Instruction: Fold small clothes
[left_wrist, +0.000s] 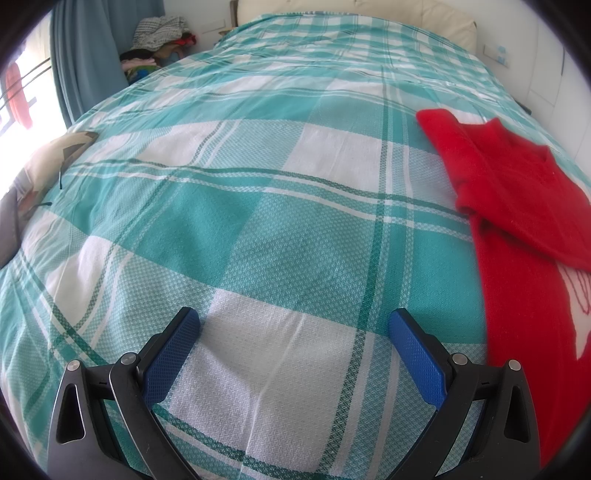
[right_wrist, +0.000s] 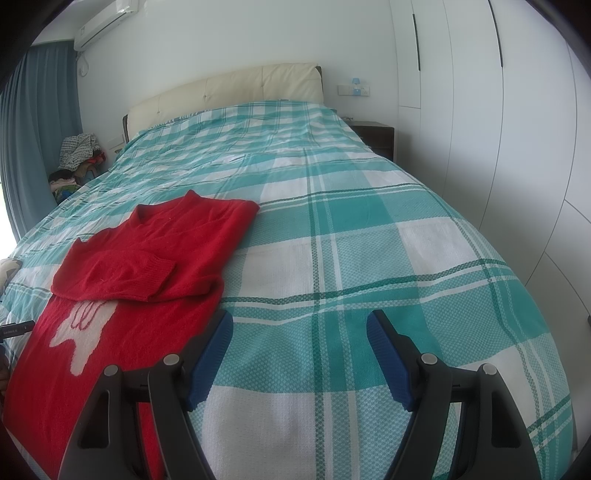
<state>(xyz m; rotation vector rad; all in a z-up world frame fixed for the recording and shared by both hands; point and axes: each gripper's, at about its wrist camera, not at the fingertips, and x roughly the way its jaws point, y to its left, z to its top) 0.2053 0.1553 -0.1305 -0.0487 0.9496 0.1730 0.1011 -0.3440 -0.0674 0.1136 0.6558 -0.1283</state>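
A small red knitted sweater (right_wrist: 155, 254) with a white figure on its front lies flat on the teal and white checked bed cover (right_wrist: 369, 258). Both sleeves are folded across its chest. In the left wrist view the sweater (left_wrist: 517, 192) lies at the right edge. My left gripper (left_wrist: 295, 325) is open and empty above the cover, to the left of the sweater. My right gripper (right_wrist: 299, 328) is open and empty, just right of the sweater's lower edge.
A cream headboard (right_wrist: 229, 88) stands at the far end of the bed. A pile of clothes (right_wrist: 79, 151) sits by the blue curtain (right_wrist: 33, 147) at the left. White wardrobe doors (right_wrist: 498, 110) and a dark nightstand (right_wrist: 376, 136) are at the right.
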